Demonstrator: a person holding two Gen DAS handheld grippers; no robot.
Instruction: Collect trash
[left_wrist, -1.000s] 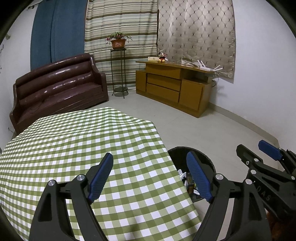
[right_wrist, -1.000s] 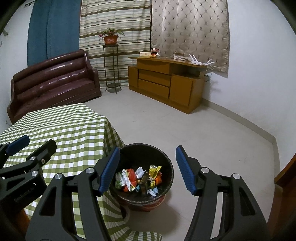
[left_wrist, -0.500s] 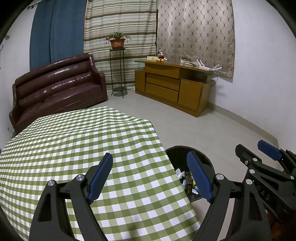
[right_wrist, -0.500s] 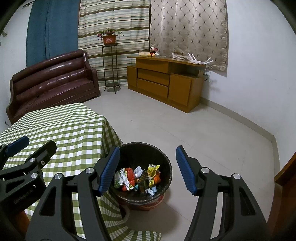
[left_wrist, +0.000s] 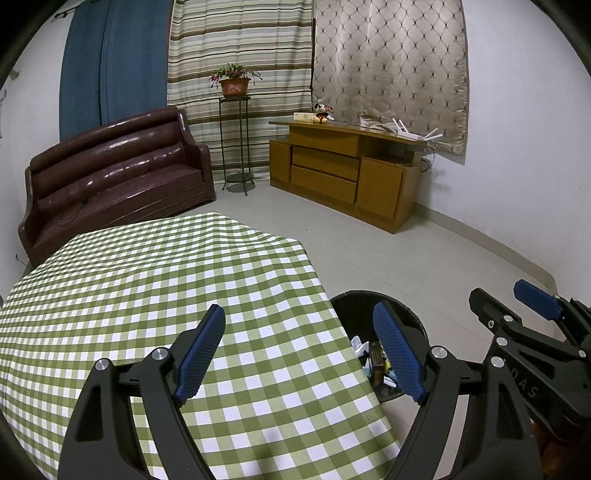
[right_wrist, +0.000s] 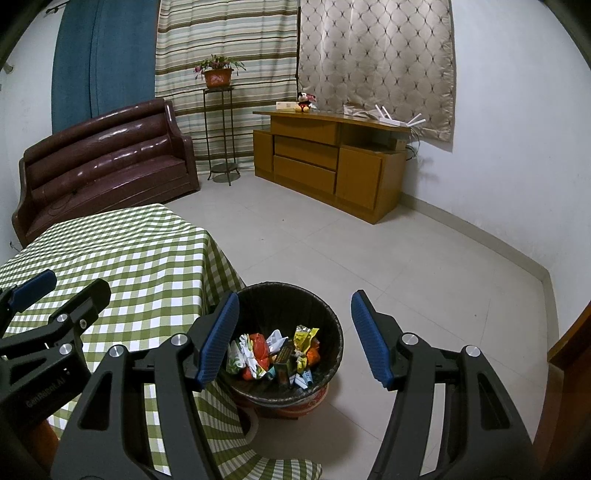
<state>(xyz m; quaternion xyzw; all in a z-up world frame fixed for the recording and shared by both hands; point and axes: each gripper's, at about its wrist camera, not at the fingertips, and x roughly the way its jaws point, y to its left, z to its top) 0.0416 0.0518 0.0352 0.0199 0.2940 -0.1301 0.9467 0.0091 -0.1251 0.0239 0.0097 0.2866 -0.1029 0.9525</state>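
A black-lined trash bin (right_wrist: 332, 325) stands on the floor beside the table's right edge. Inside it lies a heap of crumpled wrappers (right_wrist: 277, 354), orange, yellow, white and green. My right gripper (right_wrist: 293, 339) hovers above the bin, open, with nothing between its blue pads. My left gripper (left_wrist: 299, 350) is open over the right side of the green checked tablecloth (left_wrist: 147, 288), holding nothing. In the left wrist view the bin (left_wrist: 369, 299) shows partly behind the right finger, and the right gripper's fingertip (left_wrist: 537, 301) pokes in at the right.
A brown leather sofa (left_wrist: 110, 173) stands beyond the table. A plant stand (left_wrist: 236, 140) and a wooden cabinet (left_wrist: 343, 173) line the far wall, before curtains. Pale tiled floor (right_wrist: 388, 258) spreads right of the bin. A wooden edge (right_wrist: 572, 332) shows at far right.
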